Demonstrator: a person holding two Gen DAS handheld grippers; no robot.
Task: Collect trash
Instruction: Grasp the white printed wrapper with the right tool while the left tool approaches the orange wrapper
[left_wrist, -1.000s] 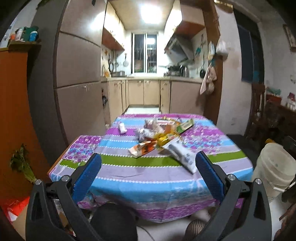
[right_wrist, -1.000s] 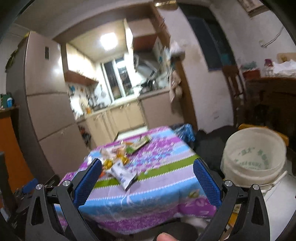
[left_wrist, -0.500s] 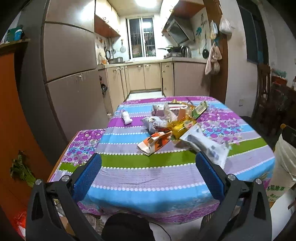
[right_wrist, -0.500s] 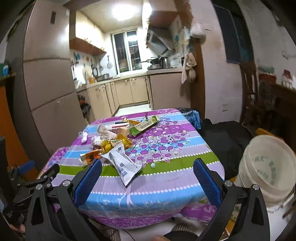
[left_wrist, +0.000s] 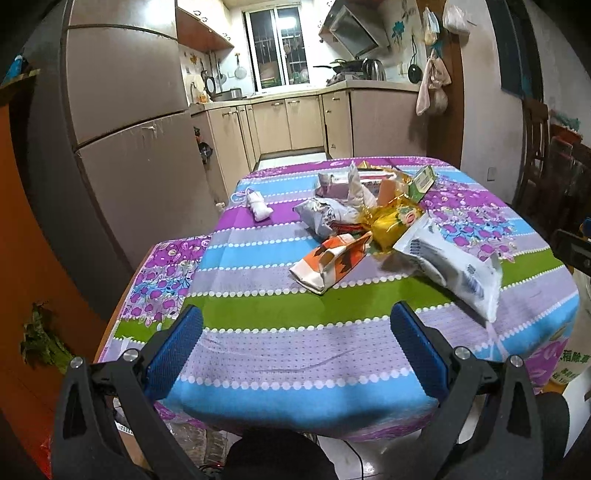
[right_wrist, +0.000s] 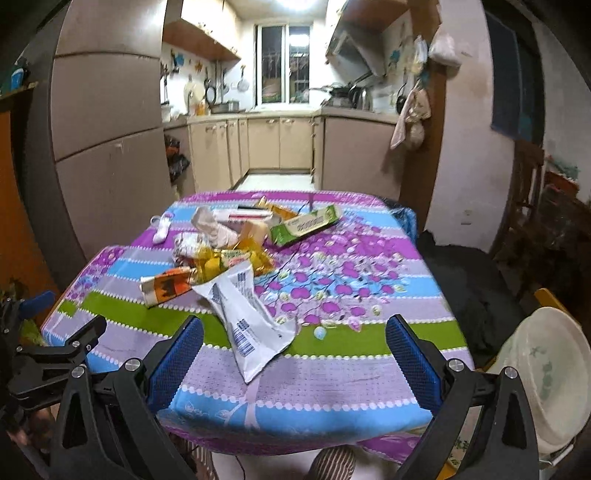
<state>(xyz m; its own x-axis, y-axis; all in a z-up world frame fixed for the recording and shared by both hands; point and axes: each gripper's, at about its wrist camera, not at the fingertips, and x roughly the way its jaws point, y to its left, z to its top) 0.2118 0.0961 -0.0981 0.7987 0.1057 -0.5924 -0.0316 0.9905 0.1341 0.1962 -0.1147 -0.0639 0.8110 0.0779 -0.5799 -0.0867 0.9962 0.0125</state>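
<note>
- the left gripper (left_wrist: 295, 343) hangs over the near edge of the table (left_wrist: 295, 391) with its blue pads spread wide and nothing between them; the right gripper (right_wrist: 293, 354) is likewise spread wide and empty, near the table's right front corner.
- the trash sits in a loose heap on the striped cloth, toward the middle and far half: a white wrapper (right_wrist: 247, 321) nearest the front, an orange-and-white carton (left_wrist: 328, 262) beside it, a yellow foil wrapper (left_wrist: 395, 218) behind, a crumpled grey bag (left_wrist: 325, 214), a green box (right_wrist: 306, 223) at the far right of the heap, and a small white roll (left_wrist: 258, 206) lying apart to the left.
- judged from this, nothing has been collected: every piece seen lies on the table and neither tool touches any. the whole pick-up remains, probably starting with the white wrapper, which lies closest to the right gripper.
- a pale bucket (right_wrist: 546, 369) stands on the floor to the right of the table; it looks like the likely bin, though i cannot tell for sure. what shows of its inside looks bare.
- hard to make out: the pieces at the back of the heap overlap, so their count is unclear; print on the wrappers is unreadable; the bucket is cut off at the frame edge; the floor under the table is hidden by the grippers' own arms.
</note>
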